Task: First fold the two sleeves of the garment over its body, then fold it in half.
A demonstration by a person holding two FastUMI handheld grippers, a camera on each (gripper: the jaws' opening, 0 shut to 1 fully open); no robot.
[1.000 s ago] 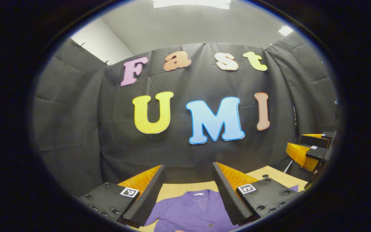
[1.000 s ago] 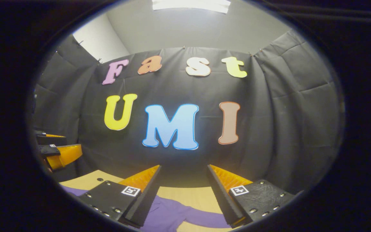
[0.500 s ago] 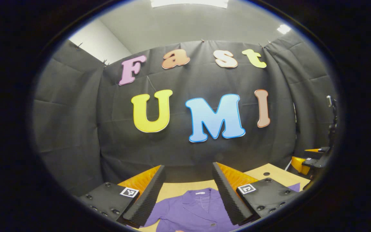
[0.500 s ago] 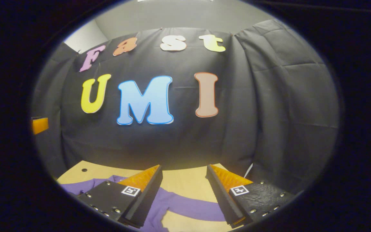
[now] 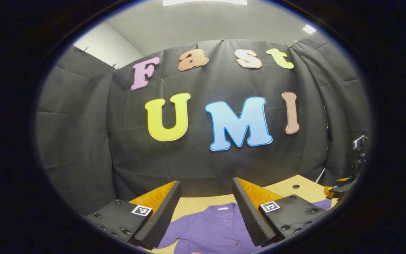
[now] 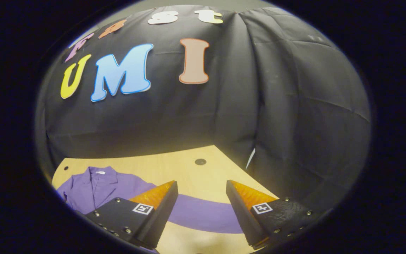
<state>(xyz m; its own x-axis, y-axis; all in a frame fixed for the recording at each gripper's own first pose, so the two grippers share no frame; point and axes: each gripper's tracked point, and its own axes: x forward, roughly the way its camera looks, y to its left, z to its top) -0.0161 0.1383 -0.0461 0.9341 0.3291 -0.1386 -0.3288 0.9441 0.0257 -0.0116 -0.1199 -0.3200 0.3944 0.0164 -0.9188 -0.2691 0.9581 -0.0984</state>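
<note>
Purple garment (image 5: 206,229) lies flat on the light wood bench (image 6: 189,173), collar (image 6: 95,174) at the far end toward the booth wall, so its long axis runs near-to-far. In the left gripper view the left gripper (image 5: 206,218) hangs over the collar area w/ fingers spread wide, nothing between them; lapels and one button (image 5: 236,244) show in the gap, lower body cut off at the bottom edge. In the right gripper view the right gripper (image 6: 202,211) is also wide apart and empty, poised over the right sleeve (image 6: 203,215), which stretches straight out sideways from the body across the bench; its cuff end is hidden behind the right finger, can't make it out. Cloth looks smooth, thin, a few soft creases near the shoulder. Bench top is plain pale wood w/ small dark round holes (image 6: 200,162), rounded far corners. In the left gripper view, far right edge: a bit of the right gripper (image 5: 337,190), too small to read.
</note>
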